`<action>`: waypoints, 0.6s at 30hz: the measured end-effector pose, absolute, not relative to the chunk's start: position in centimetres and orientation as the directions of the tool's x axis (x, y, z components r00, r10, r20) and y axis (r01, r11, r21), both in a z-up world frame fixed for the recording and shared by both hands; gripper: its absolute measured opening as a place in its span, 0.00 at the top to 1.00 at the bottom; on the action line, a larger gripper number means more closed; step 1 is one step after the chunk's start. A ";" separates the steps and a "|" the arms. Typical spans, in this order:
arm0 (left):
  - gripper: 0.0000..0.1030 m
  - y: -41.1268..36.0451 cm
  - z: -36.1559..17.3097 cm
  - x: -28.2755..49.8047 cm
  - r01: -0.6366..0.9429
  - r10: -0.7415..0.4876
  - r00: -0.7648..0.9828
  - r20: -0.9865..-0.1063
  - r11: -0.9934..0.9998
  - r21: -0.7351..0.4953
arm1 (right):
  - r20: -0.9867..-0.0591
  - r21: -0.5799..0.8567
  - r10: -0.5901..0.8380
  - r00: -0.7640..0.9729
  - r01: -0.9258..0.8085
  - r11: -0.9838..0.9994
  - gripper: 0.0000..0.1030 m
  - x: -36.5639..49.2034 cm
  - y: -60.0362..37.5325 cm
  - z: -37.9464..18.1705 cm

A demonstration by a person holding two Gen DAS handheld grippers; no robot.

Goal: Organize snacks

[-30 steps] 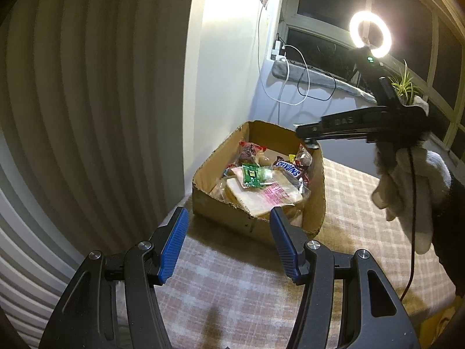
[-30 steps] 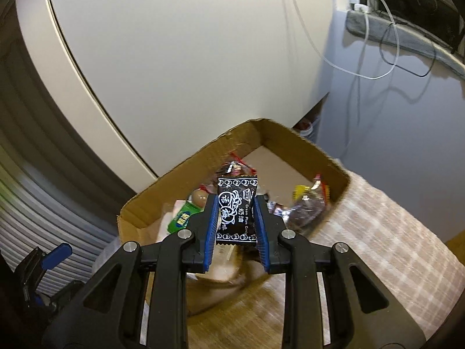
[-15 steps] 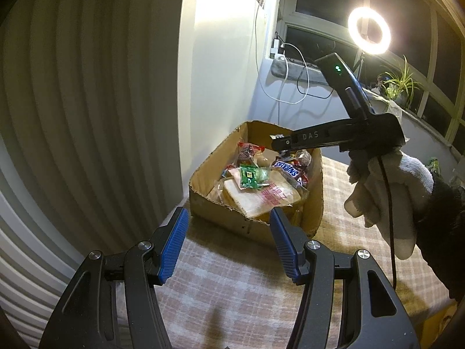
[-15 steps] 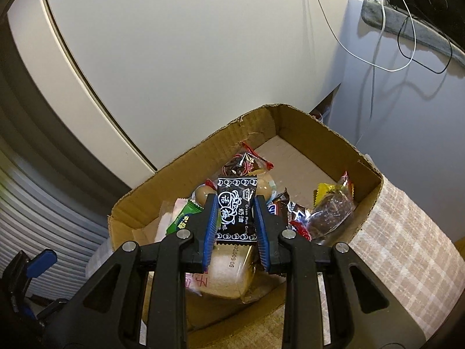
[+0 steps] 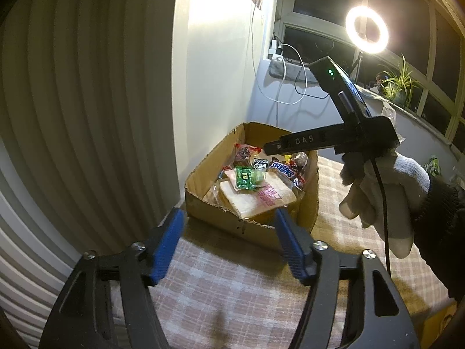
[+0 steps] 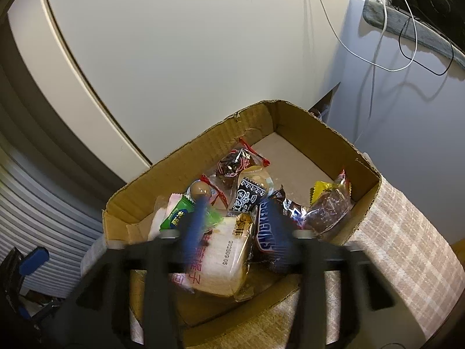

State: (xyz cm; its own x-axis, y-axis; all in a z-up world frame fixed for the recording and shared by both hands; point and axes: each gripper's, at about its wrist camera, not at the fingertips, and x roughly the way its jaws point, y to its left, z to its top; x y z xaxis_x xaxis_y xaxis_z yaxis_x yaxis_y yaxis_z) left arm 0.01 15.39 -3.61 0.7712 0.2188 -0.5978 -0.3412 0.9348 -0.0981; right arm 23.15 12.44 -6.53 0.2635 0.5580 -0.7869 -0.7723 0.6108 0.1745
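Observation:
A cardboard box of snacks stands on the checked tablecloth. My right gripper is open above the box; its fingers are blurred. The black-and-white candy packet lies free in the box among the other snacks and also shows in the left wrist view. Around it lie a Snickers bar, a wrapped bread slice, a green packet and red-wrapped sweets. My left gripper is open and empty, in front of the box. The right gripper body hangs over the box's far side.
A white wall panel rises right behind the box. A ribbed shutter is on the left. A window sill with cables, a ring light and a plant are at the back right. Tablecloth extends toward me.
My right gripper moved down over the box and opened; the black-and-white candy packet left its fingers and now lies in the box. My left gripper stayed put.

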 end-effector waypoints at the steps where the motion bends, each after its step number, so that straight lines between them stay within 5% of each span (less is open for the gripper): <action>1: 0.35 15.3 -3.6 0.1 -0.340 0.218 0.772 -0.597 0.935 -0.098 | -0.782 0.166 0.560 0.273 -0.775 0.610 0.27 23.0 12.4 -6.4; 18: 0.24 14.2 -2.5 0.3 -0.353 0.245 0.778 -0.579 0.932 -0.079 | -0.695 0.151 0.612 0.376 -0.756 0.636 0.19 18.9 6.7 -3.1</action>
State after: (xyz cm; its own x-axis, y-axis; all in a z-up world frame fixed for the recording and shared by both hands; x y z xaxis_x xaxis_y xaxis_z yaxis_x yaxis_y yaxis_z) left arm 0.27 14.25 -2.45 0.7779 0.2454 -0.5785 -0.3526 0.9325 -0.0785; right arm 18.95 6.67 -3.15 0.3764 0.6121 -0.6954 -0.7564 0.6364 0.1508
